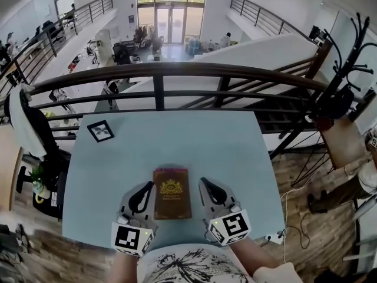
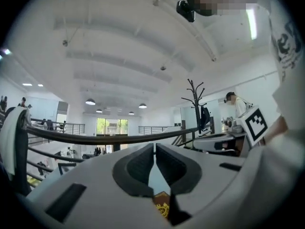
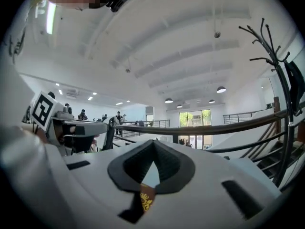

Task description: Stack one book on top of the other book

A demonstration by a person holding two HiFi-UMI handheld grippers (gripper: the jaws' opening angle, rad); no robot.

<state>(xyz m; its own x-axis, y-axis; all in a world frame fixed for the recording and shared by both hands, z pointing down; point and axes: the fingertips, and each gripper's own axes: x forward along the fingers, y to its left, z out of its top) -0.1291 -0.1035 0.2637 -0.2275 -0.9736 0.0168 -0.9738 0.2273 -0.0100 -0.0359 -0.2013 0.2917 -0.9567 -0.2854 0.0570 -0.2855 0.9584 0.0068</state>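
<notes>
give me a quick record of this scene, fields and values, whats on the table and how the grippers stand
surface: light blue table, with a dark railing beyond it
book: brown book with gold emblem, lying flat near the person's edge; one cover shows, cannot tell if another lies beneath
other item: small framed picture, far left corner
left gripper: jaws shut, nothing between them, left of the book
right gripper: jaws shut, nothing between them, right of the book
grip: neither gripper holds the book
</notes>
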